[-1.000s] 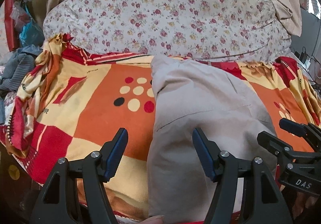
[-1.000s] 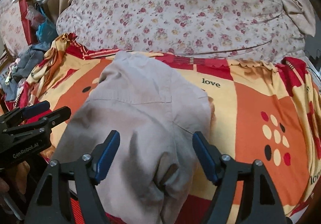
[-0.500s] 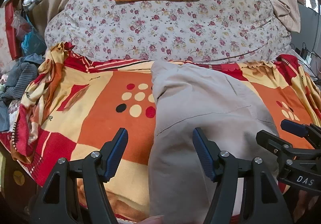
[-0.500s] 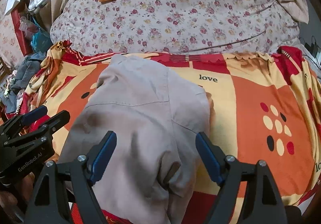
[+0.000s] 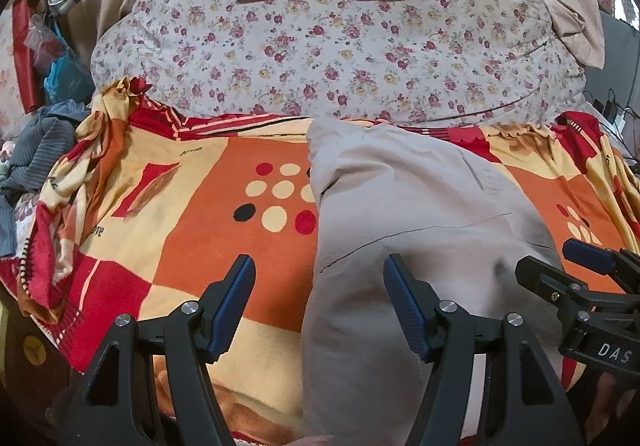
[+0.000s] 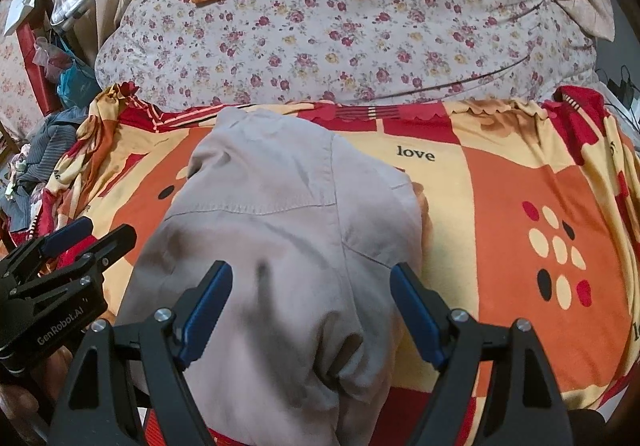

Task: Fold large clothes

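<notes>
At far left a heap of dark striped clothing [image 5: 36, 150] lies beside the orange, red and cream patterned blanket [image 5: 192, 246]; the left gripper [image 5: 319, 300] hovers with jaws spread, holding nothing, its right finger over the folded beige cloth garment [image 5: 404, 230] lying mid-blanket; the right gripper [image 6: 311, 306] hangs released above it; behind rises a floral quilted mound [image 6: 360, 30].

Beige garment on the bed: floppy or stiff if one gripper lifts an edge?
Probably floppy: the beige garment drapes over the blanket in soft creases. Seams and layered folds suggest mid-weight cloth, so it would likely sag and unfold. Both the left gripper and right gripper are open.
</notes>
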Tool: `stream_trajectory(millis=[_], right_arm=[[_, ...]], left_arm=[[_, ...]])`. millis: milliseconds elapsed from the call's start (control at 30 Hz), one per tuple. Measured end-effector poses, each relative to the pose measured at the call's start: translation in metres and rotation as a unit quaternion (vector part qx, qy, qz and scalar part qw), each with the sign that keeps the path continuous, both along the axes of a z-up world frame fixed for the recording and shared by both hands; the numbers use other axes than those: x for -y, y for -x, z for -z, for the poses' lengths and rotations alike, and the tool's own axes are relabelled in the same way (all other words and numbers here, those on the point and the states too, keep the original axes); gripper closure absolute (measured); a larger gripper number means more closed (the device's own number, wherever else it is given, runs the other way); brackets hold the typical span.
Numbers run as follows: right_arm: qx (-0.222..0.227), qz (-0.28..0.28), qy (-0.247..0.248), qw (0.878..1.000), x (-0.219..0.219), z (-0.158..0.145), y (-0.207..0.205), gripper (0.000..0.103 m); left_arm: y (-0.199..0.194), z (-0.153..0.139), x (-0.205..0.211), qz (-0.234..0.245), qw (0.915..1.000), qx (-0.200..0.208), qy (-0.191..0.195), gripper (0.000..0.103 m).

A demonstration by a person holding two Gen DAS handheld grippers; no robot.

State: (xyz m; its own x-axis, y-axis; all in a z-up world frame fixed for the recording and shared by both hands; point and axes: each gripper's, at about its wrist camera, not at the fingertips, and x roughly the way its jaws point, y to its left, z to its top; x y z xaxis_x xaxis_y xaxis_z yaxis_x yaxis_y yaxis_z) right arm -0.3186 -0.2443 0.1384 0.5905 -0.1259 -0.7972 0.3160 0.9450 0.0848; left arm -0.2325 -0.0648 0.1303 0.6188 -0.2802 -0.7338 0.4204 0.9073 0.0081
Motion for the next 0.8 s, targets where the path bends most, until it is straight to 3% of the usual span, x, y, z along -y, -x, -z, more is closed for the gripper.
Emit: stream_trajectory(millis=[800], right_arm=[[-0.011, 0.006, -0.004, 1.000, 0.001, 0.008, -0.019, 0.018]], left_arm=[[-0.015, 0.010, -0.003, -0.001, 1.0000, -0.008, -0.001, 0.040]])
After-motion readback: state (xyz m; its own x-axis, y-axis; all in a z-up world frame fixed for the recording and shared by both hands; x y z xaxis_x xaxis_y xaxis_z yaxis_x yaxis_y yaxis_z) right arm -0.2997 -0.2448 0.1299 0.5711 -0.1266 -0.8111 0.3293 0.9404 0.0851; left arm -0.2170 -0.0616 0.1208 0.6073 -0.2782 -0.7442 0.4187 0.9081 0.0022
